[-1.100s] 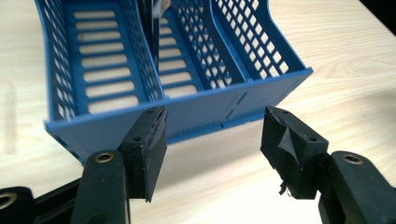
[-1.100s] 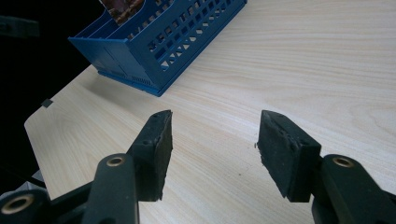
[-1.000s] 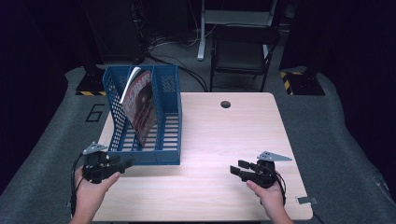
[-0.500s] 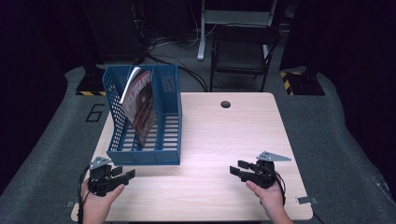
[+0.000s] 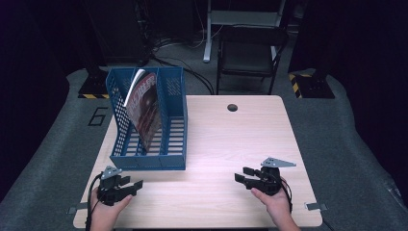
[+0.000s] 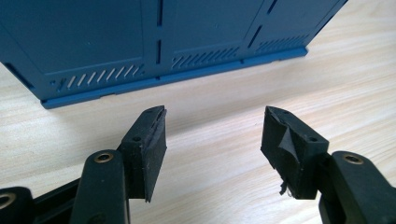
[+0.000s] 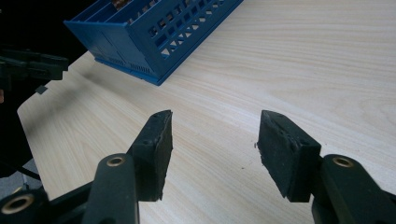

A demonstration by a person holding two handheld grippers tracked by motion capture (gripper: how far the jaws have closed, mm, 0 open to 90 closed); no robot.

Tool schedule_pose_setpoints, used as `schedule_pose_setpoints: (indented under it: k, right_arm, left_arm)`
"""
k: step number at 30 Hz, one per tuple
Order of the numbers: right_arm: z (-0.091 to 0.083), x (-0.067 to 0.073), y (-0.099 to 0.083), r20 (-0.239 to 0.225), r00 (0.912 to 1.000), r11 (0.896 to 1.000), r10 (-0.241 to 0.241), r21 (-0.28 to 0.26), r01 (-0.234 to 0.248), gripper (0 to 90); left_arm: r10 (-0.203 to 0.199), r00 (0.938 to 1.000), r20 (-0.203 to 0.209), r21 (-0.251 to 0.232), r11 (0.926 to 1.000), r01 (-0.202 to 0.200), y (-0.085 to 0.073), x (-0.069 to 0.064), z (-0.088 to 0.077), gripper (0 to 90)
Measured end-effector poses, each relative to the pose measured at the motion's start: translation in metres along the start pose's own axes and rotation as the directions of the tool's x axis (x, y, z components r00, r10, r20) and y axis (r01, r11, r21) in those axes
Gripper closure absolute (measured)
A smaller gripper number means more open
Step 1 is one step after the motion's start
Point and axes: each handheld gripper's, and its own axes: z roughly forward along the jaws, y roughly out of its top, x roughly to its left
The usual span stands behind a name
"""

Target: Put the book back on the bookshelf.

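Observation:
A blue mesh file rack (image 5: 166, 120) stands on the left half of the wooden table (image 5: 231, 139). A red-covered magazine (image 5: 144, 110) leans upright in one of its slots. My left gripper (image 5: 136, 185) is held near the table's front left corner, just in front of the rack, open and empty. Its own view shows the rack's solid front wall (image 6: 154, 42) close ahead, beyond the gripper (image 6: 212, 126). My right gripper (image 5: 240, 175) hovers at the front right, open and empty, pointing left. From the right gripper (image 7: 215, 135), the rack (image 7: 154, 32) lies farther off.
A round cable hole (image 5: 232, 107) sits near the table's far edge. A dark chair (image 5: 250, 53) and desk legs stand on the floor behind the table. Grey carpet with a painted "6" (image 5: 97, 117) lies to the left.
My left gripper has drawn back toward the front left corner, away from the rack's front. The right gripper has stayed in place.

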Motion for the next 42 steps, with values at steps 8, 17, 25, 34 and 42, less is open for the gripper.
schedule_pose_setpoints:
  k: [8, 17, 25, 34, 42]
  right_arm:
    - [0.002, -0.001, -0.001, 0.005, 1.0, 1.0, 0.0, 0.013, 0.0, 44.6]
    - [0.007, 0.0, -0.002, 0.004, 0.9999, 1.0, -0.011, 0.021, 0.011, 44.6]
    - [0.007, -0.002, -0.003, 0.002, 0.9999, 1.0, -0.01, 0.023, 0.01, 44.6]
    - [0.007, -0.001, -0.003, 0.006, 0.9999, 1.0, -0.011, 0.026, 0.011, 44.6]
    - [0.006, -0.004, -0.005, 0.019, 0.9998, 1.0, -0.008, 0.027, 0.008, 44.6]
  left_arm:
    - [0.005, 1.0, 0.008, 0.033, 0.9995, -0.005, -0.007, 0.002, 0.01, 40.0]
    - [0.008, 0.9997, 0.023, 0.047, 0.9989, -0.009, -0.013, 0.0, 0.018, 40.0]
    - [0.034, 0.9986, 0.04, 0.067, 0.9971, -0.036, -0.015, -0.005, 0.022, 40.0]
    - [0.063, 0.9969, 0.047, 0.068, 0.9955, -0.066, -0.015, -0.01, 0.024, 39.9]
    - [0.07, 0.9957, 0.061, 0.079, 0.9941, -0.074, -0.013, -0.013, 0.026, 39.9]
